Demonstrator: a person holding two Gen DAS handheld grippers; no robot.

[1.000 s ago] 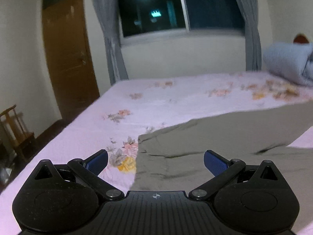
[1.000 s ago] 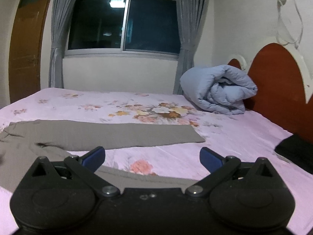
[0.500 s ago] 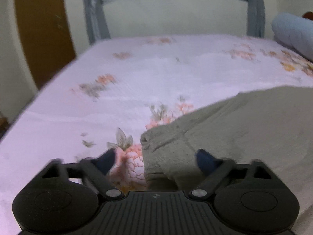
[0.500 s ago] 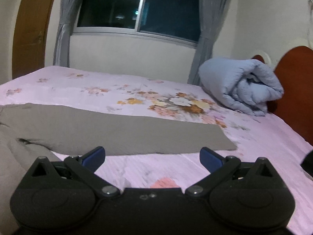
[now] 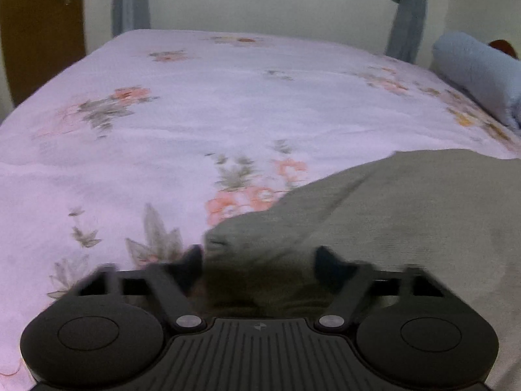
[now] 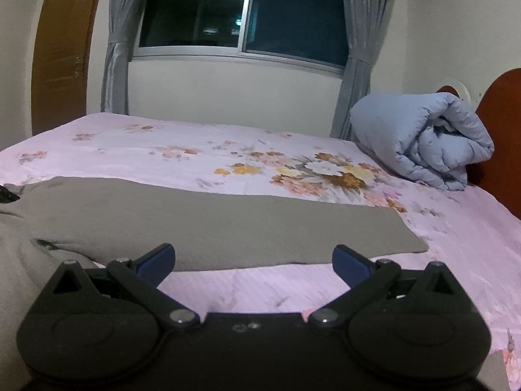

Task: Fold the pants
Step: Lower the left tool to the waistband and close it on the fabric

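Observation:
Grey-green pants [image 5: 390, 215] lie spread on the pink floral bedsheet [image 5: 195, 114]. In the left wrist view my left gripper [image 5: 260, 262] is low over the pants' waist corner, its blurred fingers standing apart on either side of the bunched cloth. In the right wrist view one pant leg [image 6: 228, 224] lies flat across the bed, its hem at the right. My right gripper [image 6: 252, 260] is open and empty, just above the sheet in front of that leg's near edge.
A rolled pale blue duvet [image 6: 423, 143] lies against the red-brown headboard [image 6: 501, 123] at the right. A window with grey curtains [image 6: 244, 16] is behind the bed, and a wooden door [image 6: 62, 49] is at the left.
My left gripper has dropped down and forward onto the pants' waist corner, and its fingers have drawn closer together. My right gripper has lowered and moved nearer to the flat pant leg.

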